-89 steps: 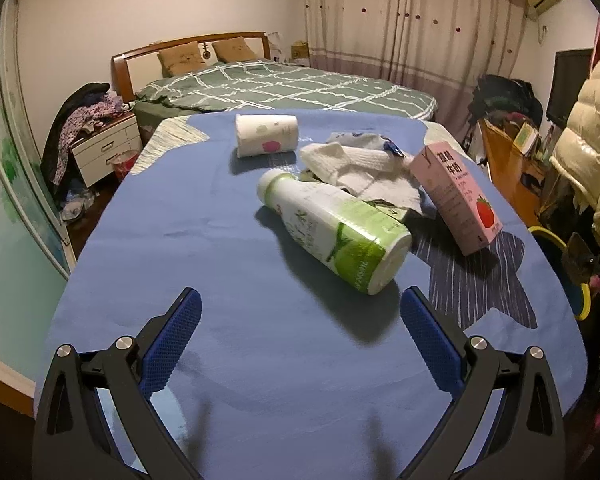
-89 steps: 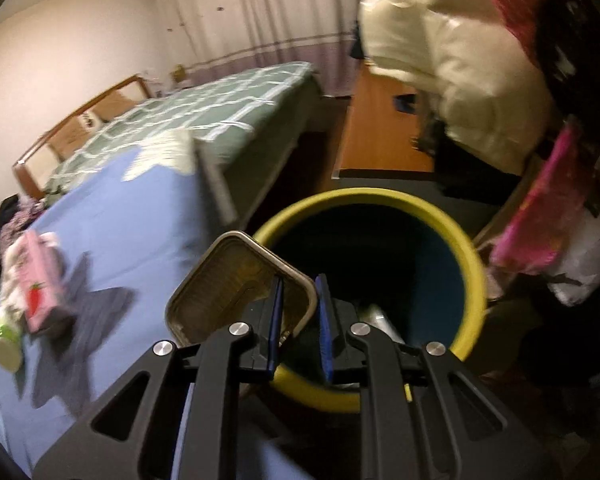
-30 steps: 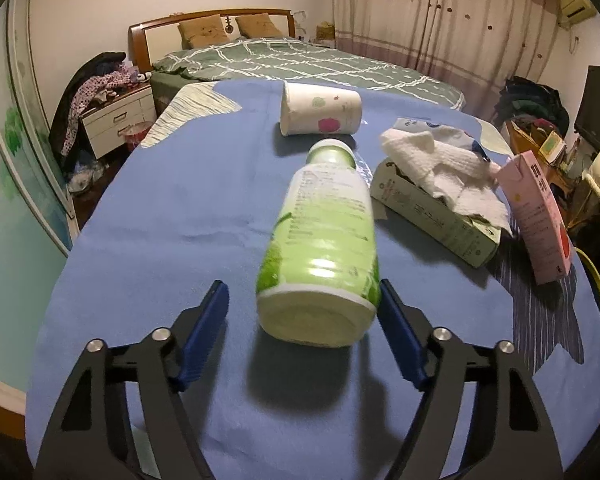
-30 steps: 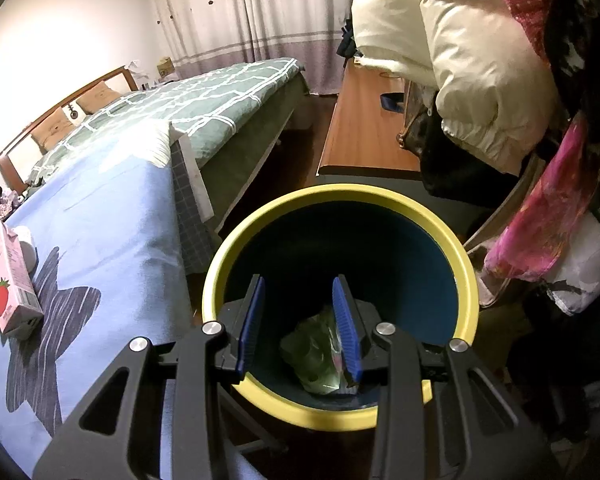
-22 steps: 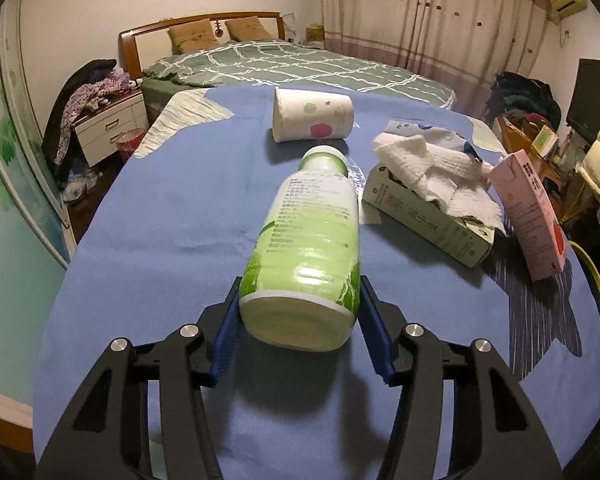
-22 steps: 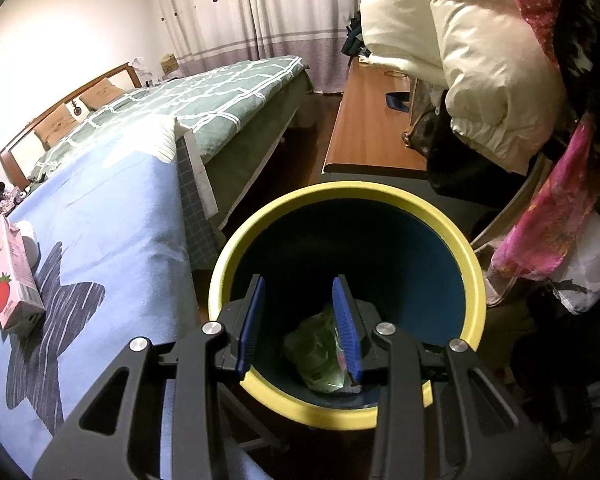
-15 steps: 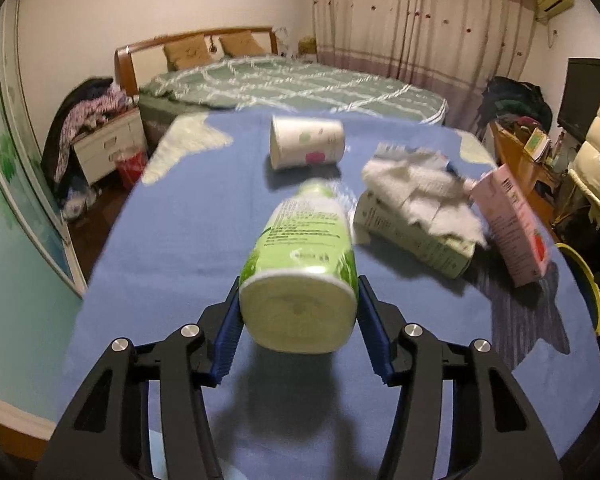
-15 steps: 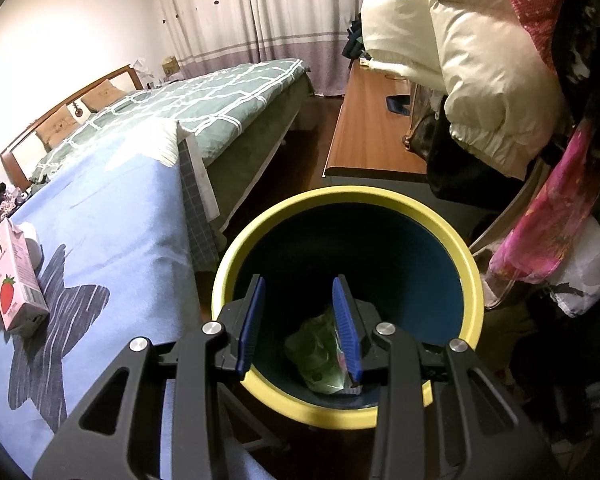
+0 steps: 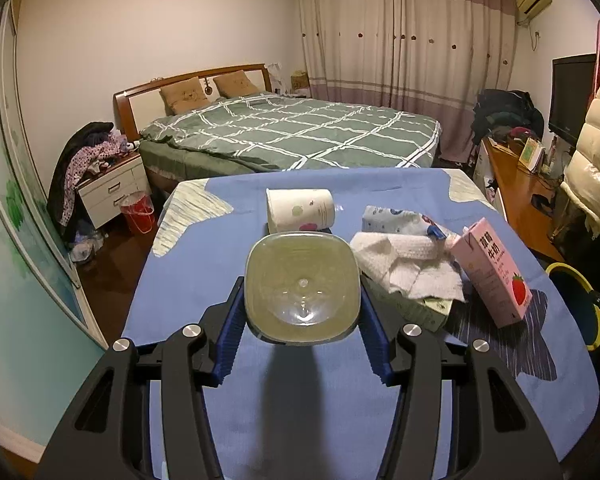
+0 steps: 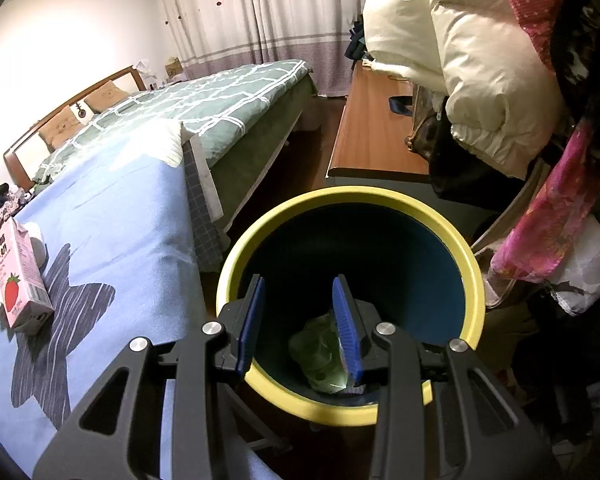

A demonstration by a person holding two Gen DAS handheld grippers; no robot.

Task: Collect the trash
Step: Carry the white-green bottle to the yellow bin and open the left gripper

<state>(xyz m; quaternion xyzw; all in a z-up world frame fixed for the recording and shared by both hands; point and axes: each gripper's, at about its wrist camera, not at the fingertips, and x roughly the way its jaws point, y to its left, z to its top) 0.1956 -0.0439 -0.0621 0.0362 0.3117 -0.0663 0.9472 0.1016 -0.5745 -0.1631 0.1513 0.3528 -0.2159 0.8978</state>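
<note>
My left gripper (image 9: pixel 302 304) is shut on the green-and-white plastic bottle (image 9: pixel 302 300), held above the blue table cover with its base toward the camera. On the table lie a paper cup (image 9: pixel 300 212) on its side, a crumpled white tissue (image 9: pixel 408 270) over a green box, and a pink strawberry milk carton (image 9: pixel 494 276). My right gripper (image 10: pixel 299 320) is open and empty over the yellow-rimmed blue trash bin (image 10: pixel 470 264), which holds trash (image 10: pixel 320 354) at the bottom. The carton (image 10: pixel 18 274) also shows in the right wrist view.
The bin (image 9: pixel 592 308) stands off the table's right edge. A green bed (image 9: pixel 300 136) lies behind the table, a nightstand (image 9: pixel 112 192) and red bucket at left. A wooden desk (image 10: pixel 376 132) and hanging coats (image 10: pixel 480 60) crowd the bin's far side.
My left gripper closed on the bottle and lifted it off the table, tilting its base toward the camera. My right gripper stayed open over the bin after dropping a container.
</note>
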